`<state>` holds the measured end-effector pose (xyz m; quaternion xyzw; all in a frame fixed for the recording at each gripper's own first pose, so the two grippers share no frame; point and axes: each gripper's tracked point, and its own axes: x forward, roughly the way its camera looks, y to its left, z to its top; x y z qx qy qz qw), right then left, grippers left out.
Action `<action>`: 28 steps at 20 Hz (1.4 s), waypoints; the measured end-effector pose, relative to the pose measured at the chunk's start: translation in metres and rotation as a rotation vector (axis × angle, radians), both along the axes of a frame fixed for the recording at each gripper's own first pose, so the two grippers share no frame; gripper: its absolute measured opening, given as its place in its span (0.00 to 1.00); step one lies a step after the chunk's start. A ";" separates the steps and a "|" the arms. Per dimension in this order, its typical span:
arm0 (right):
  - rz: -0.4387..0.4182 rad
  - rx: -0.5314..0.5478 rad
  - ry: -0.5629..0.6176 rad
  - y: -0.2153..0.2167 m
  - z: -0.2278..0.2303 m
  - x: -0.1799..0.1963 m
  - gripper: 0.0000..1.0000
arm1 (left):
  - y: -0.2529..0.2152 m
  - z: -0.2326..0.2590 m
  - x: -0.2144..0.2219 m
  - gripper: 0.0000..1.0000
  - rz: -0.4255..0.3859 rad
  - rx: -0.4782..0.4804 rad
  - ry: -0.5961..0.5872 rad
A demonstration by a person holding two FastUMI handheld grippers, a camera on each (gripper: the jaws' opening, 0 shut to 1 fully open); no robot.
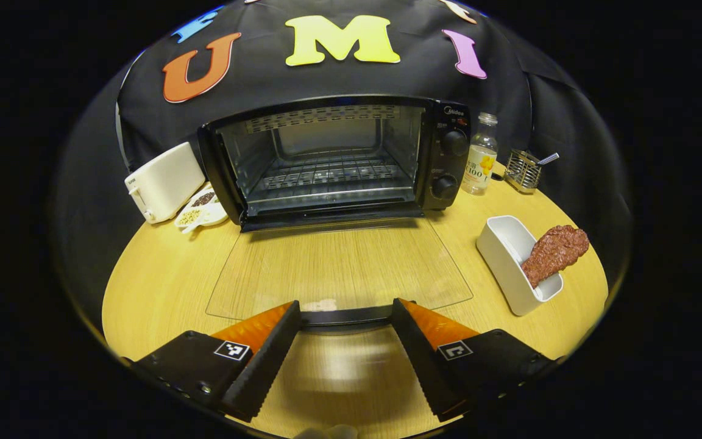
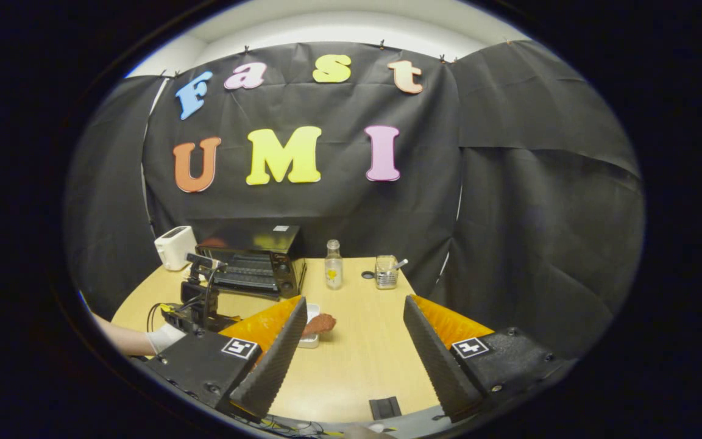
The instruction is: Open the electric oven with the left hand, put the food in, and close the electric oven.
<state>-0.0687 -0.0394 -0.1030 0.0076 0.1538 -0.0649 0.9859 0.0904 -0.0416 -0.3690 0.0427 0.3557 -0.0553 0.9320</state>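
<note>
In the left gripper view, the electric oven (image 1: 339, 160) is being seen at 12 o'clock on the tabletop (image 1: 162, 280), with its glass door (image 1: 339, 268) lying fully open and flat. The door handle (image 1: 345, 317) is lying between the left tongs (image 1: 346, 356), whose fingers are being held apart and are not pressing on it. The food (image 1: 555, 251), a brown piece, is leaning in a white dish (image 1: 509, 256) at 3 o'clock, well apart from the oven. A white toaster (image 1: 165, 182) is standing at 10 o'clock and a bottle (image 1: 481, 155) just beside the oven at 1 o'clock.

In the right gripper view, the right tongs (image 2: 351, 360) are being held wide apart above the tabletop, gripping nothing.
</note>
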 end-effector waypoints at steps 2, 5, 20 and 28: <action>-0.007 0.000 0.007 -0.002 -0.003 0.000 1.00 | 0.001 -0.004 -0.001 0.96 -0.011 0.013 0.005; -0.007 0.007 0.011 -0.002 -0.005 0.002 1.00 | 0.000 -0.003 -0.001 0.97 -0.011 0.010 0.005; 0.149 0.157 0.229 -0.021 -0.128 0.100 1.00 | 0.018 0.124 -0.061 0.97 -0.016 -0.042 -0.244; 0.361 0.391 0.456 0.013 -0.222 0.186 0.84 | 0.039 0.202 -0.095 0.97 0.190 0.003 -0.318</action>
